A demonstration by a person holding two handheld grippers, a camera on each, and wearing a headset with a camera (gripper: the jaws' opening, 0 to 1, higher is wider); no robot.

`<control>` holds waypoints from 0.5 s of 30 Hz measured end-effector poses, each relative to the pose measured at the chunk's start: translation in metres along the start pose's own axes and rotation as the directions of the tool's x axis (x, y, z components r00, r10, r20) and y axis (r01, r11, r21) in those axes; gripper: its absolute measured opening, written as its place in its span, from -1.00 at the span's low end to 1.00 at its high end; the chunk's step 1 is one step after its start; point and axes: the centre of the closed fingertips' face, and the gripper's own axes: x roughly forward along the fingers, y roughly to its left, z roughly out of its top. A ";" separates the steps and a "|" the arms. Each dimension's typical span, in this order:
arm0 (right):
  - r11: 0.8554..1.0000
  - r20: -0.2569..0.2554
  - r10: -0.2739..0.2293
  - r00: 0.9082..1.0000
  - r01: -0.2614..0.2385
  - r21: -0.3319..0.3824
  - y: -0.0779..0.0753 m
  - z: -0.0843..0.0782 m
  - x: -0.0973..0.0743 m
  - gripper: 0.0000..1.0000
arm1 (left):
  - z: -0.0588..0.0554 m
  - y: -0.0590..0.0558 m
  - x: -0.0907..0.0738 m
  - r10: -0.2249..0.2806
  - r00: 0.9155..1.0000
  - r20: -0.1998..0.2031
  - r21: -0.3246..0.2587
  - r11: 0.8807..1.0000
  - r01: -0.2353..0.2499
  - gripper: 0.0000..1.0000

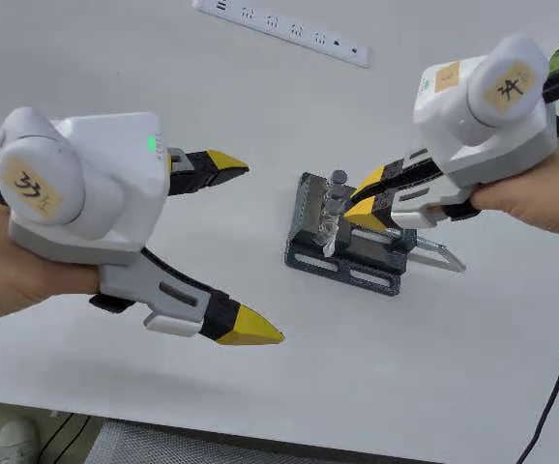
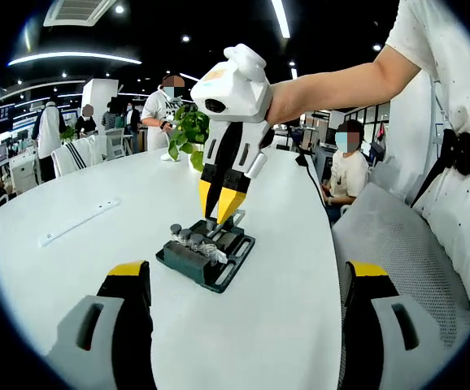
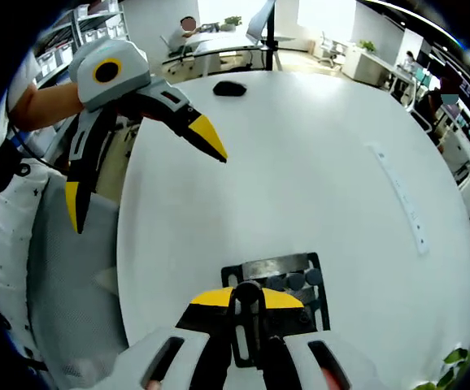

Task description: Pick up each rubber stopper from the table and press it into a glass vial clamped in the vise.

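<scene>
Seating what looks like the final rubber stopper (image 3: 247,294), right gripper (image 1: 355,205) clamped on it over the vise (image 1: 347,275) mid-frame, neighbouring vials (image 2: 184,236) already capped; left gripper (image 1: 255,251) gaping wide, empty, lower left.

Dark vise (image 1: 342,266) sits flat on white table (image 1: 212,377), clamping a row of clear upright vials (image 1: 326,237), several capped with grey stoppers (image 3: 293,282); one dark stopper (image 3: 247,291) pinched in right gripper (image 3: 247,299) over the row's end.
</scene>
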 end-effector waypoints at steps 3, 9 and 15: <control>1.000 -0.034 -0.003 0.999 0.002 -0.013 -0.002 -0.005 0.006 -0.88 | 0.000 -0.001 0.000 -0.001 1.000 0.009 -0.003 1.000 0.001 0.98; 1.000 -0.066 0.008 0.998 -0.010 -0.024 -0.003 -0.007 0.016 -0.88 | -0.003 0.000 -0.001 -0.001 1.000 0.016 -0.007 1.000 0.001 0.98; 1.000 -0.093 0.015 0.996 -0.017 -0.019 -0.004 -0.011 0.021 -0.88 | -0.004 0.002 -0.002 -0.002 1.000 0.022 -0.017 1.000 0.002 0.98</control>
